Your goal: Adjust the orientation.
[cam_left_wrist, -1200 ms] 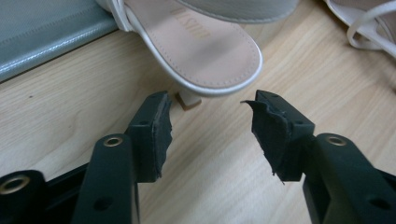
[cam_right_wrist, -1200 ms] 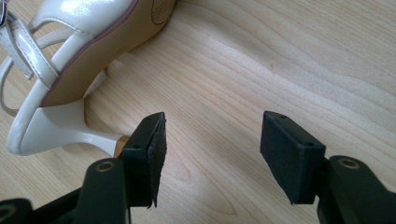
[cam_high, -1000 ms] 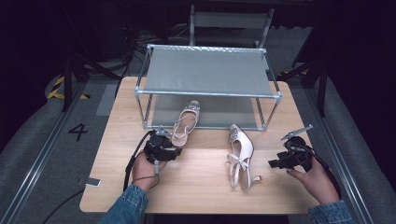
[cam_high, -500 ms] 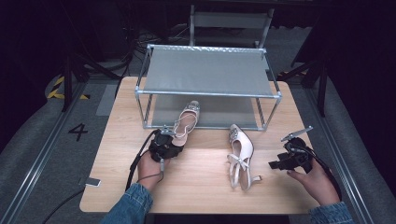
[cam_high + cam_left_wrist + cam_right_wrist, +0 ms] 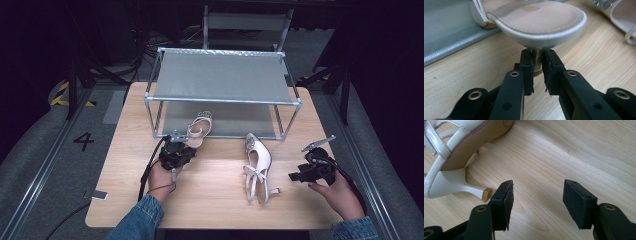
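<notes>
The left hand-held gripper (image 5: 537,72) has just been closing, its jaws pinching the slim heel of the silver-trimmed, beige-insoled high-heeled sandal (image 5: 536,22) standing on the pale wooden desk (image 5: 461,72) before the shelf. Advisable: grip squarely, lift vertically. The right hand-held gripper (image 5: 537,202) is gaping wide, empty.

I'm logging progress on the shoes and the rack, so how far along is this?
Nothing is done yet: the rack top is bare. In hand: the left gripper has just been closing its jaws on the heel of the left shoe, which stands upright at the rack's front. Left: the right shoe lies on its side on the table, beside the open right gripper.
</notes>
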`<state>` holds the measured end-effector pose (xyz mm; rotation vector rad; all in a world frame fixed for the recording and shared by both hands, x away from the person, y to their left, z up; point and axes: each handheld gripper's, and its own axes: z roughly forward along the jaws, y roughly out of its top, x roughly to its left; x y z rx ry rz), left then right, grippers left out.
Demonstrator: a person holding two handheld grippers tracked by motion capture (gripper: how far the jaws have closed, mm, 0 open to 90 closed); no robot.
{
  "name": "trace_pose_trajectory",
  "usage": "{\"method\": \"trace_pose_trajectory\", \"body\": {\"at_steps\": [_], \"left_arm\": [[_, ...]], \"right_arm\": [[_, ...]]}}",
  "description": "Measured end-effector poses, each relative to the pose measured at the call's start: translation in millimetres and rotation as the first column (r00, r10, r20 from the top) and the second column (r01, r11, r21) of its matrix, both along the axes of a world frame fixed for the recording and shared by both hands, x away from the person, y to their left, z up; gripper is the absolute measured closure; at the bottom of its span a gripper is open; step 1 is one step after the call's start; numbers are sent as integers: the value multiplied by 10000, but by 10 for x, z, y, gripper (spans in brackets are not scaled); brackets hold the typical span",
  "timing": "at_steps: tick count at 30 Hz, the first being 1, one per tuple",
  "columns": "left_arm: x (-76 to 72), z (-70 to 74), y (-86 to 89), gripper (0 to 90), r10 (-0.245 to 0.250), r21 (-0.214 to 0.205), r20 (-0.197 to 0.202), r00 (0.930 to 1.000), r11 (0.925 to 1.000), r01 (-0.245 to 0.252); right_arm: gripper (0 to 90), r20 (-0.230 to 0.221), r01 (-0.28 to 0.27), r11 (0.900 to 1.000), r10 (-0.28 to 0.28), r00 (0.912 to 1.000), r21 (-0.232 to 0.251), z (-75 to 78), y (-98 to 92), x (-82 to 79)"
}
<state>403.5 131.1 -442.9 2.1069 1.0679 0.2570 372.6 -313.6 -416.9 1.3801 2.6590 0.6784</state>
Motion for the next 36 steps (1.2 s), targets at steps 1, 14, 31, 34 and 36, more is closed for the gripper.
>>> {"method": "trace_pose_trajectory", "body": {"at_steps": [1,14,31,34,36], "left_arm": [[6,8,-19,792,-98,111,14,10000,9999,98],[127,102,-175,791,-224,22,44,9997,9997,224],[575,144,-320,791,396,-405,129,9991,9984,-391],[666,132,-359,791,550,-548,73,9985,9970,-545],[732,121,-377,791,519,-578,-17,9987,9970,-519]], "right_arm": [[420,-10,5,10000,-5,10000,-6,-1,0,0],[419,6,31,10000,-31,10000,38,1,-32,2],[420,-174,37,10000,-36,9998,91,-52,-40,29],[420,-205,51,9999,-49,9998,97,-61,-39,32],[420,-241,47,9999,-44,9997,121,-63,-42,34]]}}
